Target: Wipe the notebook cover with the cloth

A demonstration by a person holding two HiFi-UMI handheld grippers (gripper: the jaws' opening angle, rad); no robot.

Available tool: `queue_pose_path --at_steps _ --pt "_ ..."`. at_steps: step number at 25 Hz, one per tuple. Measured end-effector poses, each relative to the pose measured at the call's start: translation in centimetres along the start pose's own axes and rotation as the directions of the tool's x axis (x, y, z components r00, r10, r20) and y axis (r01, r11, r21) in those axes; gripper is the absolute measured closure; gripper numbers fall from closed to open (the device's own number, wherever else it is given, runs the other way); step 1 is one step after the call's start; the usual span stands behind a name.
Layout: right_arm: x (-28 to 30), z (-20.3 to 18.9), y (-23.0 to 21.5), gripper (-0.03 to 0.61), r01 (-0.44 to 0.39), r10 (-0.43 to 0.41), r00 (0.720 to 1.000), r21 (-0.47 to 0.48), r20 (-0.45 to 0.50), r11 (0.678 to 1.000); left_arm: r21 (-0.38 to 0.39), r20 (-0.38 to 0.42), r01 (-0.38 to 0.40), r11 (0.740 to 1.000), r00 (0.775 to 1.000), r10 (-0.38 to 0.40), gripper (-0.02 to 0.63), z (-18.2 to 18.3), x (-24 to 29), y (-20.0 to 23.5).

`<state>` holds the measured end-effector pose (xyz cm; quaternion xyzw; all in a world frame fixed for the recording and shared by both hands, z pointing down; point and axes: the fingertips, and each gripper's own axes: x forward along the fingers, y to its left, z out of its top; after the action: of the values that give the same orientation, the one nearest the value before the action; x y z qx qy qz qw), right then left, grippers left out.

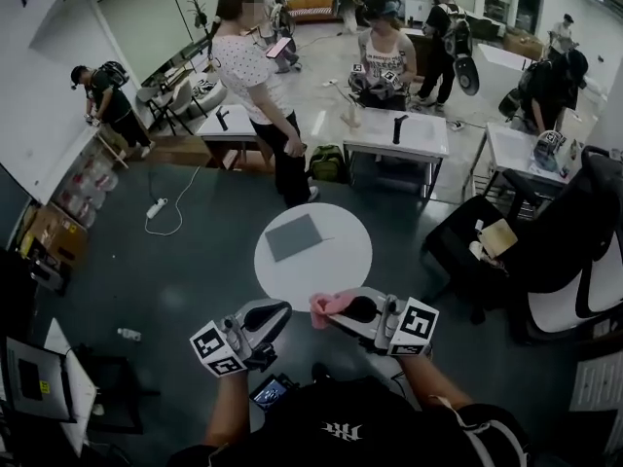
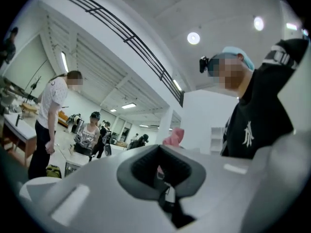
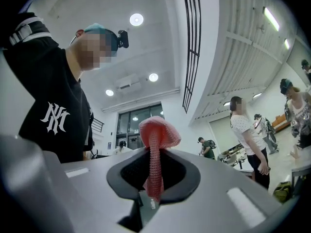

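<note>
A grey notebook (image 1: 294, 236) lies flat on the round white table (image 1: 336, 266), left of its middle. My right gripper (image 1: 338, 310) hangs over the table's near edge, shut on a pink cloth (image 1: 324, 305). In the right gripper view the cloth (image 3: 156, 139) is pinched between the jaws and bunches up above them, and the gripper (image 3: 152, 181) tilts up towards the ceiling. My left gripper (image 1: 278, 312) floats just left of it, shut with nothing in it. In the left gripper view its jaws (image 2: 163, 173) meet, and the cloth (image 2: 174, 137) shows beyond them. Both grippers are well short of the notebook.
A black and white office chair (image 1: 574, 251) stands at the right of the table. A person (image 1: 263, 86) stands beyond the table, with white desks (image 1: 394, 134) and other people behind. A power strip (image 1: 156, 207) and a bottle (image 1: 128, 335) lie on the floor at the left.
</note>
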<state>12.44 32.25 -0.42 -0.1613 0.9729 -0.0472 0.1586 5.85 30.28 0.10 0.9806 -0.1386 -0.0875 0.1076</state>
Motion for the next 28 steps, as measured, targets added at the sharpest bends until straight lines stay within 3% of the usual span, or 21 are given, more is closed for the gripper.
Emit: queue_pose_path --at_steps 7,13,17,21,28 --pt "-5.5 -2.8 2.1 0.543 -0.007 0.003 0.999 0.11 0.038 0.994 -0.036 -0.079 -0.065 0.997 0.995 0.062 0.611 -4.0 1.1 -4.3" --pt "-5.0 -2.5 5.8 0.543 0.008 -0.009 1.0 0.058 0.023 0.998 -0.004 -0.059 -0.029 1.0 0.998 0.029 0.611 -4.2 -1.0 -7.7" --pt "-3.5 -2.0 9.3 0.543 0.05 -0.05 0.999 0.009 -0.007 0.999 0.033 -0.043 0.006 0.999 0.999 -0.004 0.611 -3.5 -3.6 -9.9" --pt "-1.4 -3.9 12.1 0.545 0.139 -0.137 0.989 0.047 -0.046 0.989 0.092 -0.084 0.015 0.996 0.996 -0.007 0.611 -3.2 -7.8 -12.4" --pt "3.5 -6.6 18.8 0.546 0.123 -0.122 0.991 0.014 -0.064 0.992 0.112 -0.095 -0.004 0.994 0.995 0.015 0.611 -4.1 -16.1 -14.2"
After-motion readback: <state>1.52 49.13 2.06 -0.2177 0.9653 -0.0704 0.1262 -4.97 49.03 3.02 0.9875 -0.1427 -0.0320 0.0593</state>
